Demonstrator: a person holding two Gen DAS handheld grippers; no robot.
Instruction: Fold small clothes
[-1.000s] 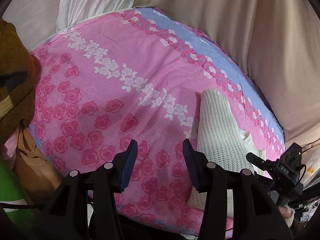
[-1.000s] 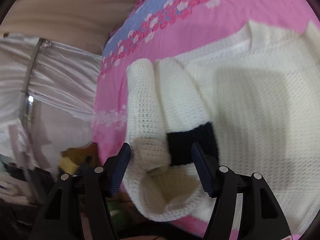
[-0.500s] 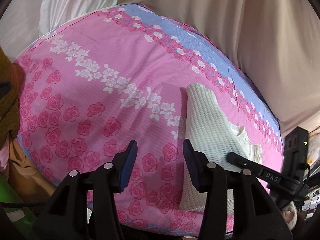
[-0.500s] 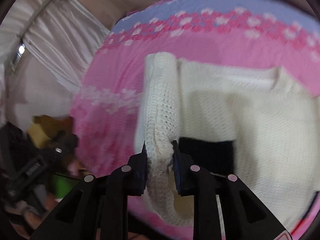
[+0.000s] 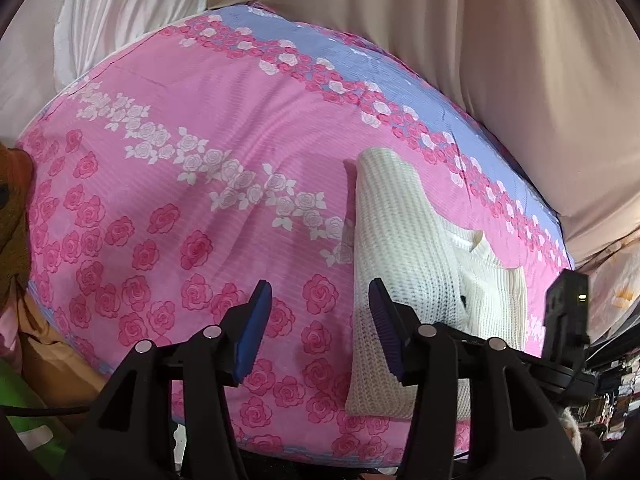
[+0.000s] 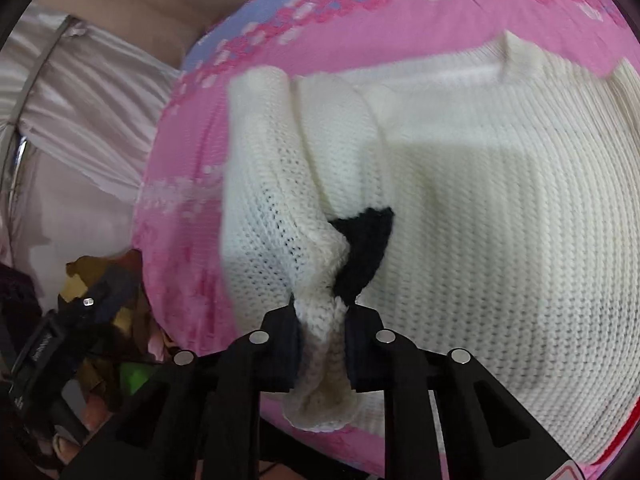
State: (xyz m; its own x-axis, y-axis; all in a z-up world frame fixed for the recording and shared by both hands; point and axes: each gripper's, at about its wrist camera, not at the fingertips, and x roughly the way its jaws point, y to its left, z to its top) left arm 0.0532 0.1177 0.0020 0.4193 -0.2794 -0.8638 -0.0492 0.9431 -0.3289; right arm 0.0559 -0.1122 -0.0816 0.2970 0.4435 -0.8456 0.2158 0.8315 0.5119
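A small cream knit sweater (image 6: pixel 500 208) lies flat on a pink rose-print bedspread (image 5: pixel 200 184). It also shows in the left wrist view (image 5: pixel 404 248), at the bed's right side. My right gripper (image 6: pixel 322 320) is shut on the sweater's left sleeve (image 6: pixel 280 200) near the cuff, bunching the knit and pulling it over a black patch (image 6: pixel 366 248) on the body. My left gripper (image 5: pixel 316 324) is open and empty, hovering over the bedspread just left of the sweater's edge.
Beige curtains (image 5: pixel 500 60) and a white pillow (image 5: pixel 120 12) lie behind the bed. A brown garment (image 5: pixel 12 216) sits at the bed's left edge. Clutter (image 6: pixel 100 280) lies beside the bed below the right gripper. The right gripper's body (image 5: pixel 568 320) shows at the right.
My right gripper closed on the sleeve end and has dragged it toward the sweater's body, over the black patch. My left gripper drifted right and stayed open.
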